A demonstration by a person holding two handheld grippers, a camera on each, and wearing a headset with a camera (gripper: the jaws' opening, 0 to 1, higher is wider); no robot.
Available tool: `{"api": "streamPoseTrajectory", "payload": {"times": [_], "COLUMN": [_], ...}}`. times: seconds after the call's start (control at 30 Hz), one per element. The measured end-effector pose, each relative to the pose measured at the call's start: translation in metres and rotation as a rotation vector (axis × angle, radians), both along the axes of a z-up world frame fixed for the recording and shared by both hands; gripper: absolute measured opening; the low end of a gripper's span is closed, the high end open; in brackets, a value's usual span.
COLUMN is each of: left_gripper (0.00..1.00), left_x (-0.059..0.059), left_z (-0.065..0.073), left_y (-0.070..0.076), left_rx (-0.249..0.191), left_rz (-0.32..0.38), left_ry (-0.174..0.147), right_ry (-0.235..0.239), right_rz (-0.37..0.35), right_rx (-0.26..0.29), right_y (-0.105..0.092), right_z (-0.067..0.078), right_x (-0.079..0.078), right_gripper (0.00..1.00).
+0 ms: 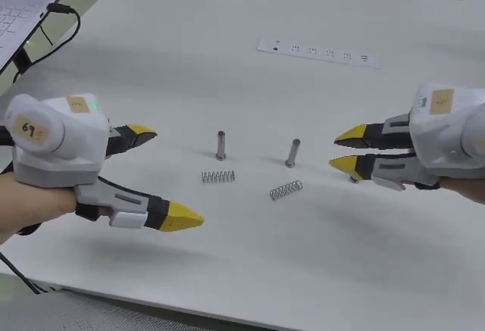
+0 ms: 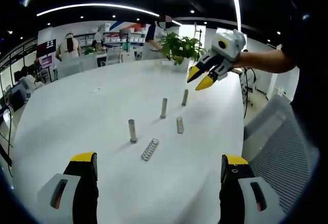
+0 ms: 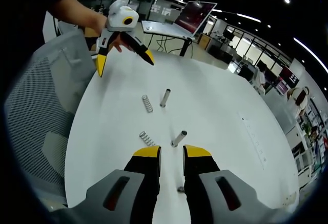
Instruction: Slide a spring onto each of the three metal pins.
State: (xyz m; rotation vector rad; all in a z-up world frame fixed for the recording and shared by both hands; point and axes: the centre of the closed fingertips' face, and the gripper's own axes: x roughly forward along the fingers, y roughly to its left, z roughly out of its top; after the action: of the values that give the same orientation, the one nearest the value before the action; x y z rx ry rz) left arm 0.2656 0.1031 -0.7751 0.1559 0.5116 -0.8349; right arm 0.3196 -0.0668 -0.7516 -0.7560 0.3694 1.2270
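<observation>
Two metal pins (image 1: 220, 145) (image 1: 292, 152) stand upright mid-table, and a third pin (image 1: 353, 179) is half hidden under my right gripper (image 1: 339, 152). Two springs (image 1: 218, 176) (image 1: 286, 189) lie flat just in front of the pins. My right gripper (image 3: 172, 152) is open by a narrow gap with nothing in it; the third pin (image 3: 181, 188) shows low between its jaws. At the left, my left gripper (image 1: 168, 176) (image 2: 159, 158) hovers wide open and empty, a hand's width from the nearest spring (image 2: 149, 149).
A white power strip (image 1: 318, 51) lies further back on the white table (image 1: 227, 270). A laptop (image 1: 19, 5) with a black cable (image 1: 64, 32) sits at the far left corner. A grey mesh chair (image 3: 46, 121) stands at the table's near edge.
</observation>
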Motion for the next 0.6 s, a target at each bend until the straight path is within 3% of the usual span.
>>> {"api": "streamPoseTrajectory", "payload": {"times": [0.3,0.6], "left_gripper": [0.98,0.98], "left_x": [0.001,0.001], "left_z": [-0.003,-0.004], "left_y": [-0.002,0.0], "left_rx": [-0.002,-0.002], "left_rz": [-0.005,0.0], "left_ry": [0.005,0.006], "right_ry": [0.002,0.005], "right_rz": [0.02,0.108], "right_rx": [-0.014,-0.039], "right_y": [0.001,0.011], "right_z": [-0.003,-0.008], "right_x": [0.0,-0.011], "right_gripper": [0.15,0.16]}}
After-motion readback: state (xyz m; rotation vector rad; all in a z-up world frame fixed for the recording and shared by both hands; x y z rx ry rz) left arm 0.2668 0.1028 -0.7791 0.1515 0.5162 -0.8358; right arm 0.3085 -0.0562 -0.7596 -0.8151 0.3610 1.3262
